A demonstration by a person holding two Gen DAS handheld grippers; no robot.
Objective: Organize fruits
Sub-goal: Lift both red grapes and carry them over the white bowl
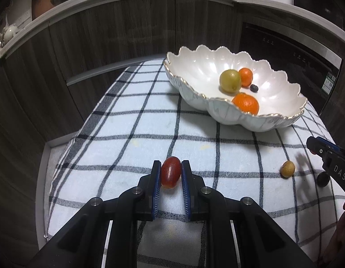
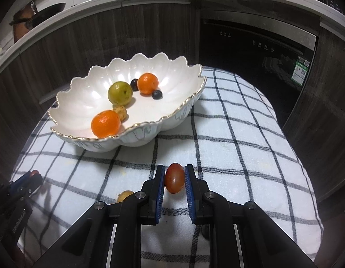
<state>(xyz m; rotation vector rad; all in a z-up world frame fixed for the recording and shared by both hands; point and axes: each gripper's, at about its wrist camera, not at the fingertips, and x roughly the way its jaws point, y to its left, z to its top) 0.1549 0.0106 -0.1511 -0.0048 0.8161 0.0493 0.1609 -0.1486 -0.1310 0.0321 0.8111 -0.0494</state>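
Note:
A white scalloped bowl [image 1: 217,116] [image 2: 67,102] stands on the checked cloth. It holds two oranges [image 1: 245,103] [image 2: 105,124], a green fruit [image 1: 230,81] [image 2: 120,93], a small tan fruit [image 2: 120,112] and dark berries [image 2: 157,94]. My left gripper [image 1: 171,167] is shut on a red oval fruit [image 1: 170,175] just above the cloth. My right gripper [image 2: 174,172] is shut on another red oval fruit [image 2: 174,178]. A small tan fruit [image 1: 287,168] [image 2: 125,195] and a dark berry [image 1: 323,179] lie loose on the cloth.
The checked cloth [image 1: 132,134] [image 2: 239,145] covers a narrow table with dark wood cabinets behind. A black oven front [image 2: 257,51] stands at the back right. A counter above carries bottles and a pan [image 2: 47,11].

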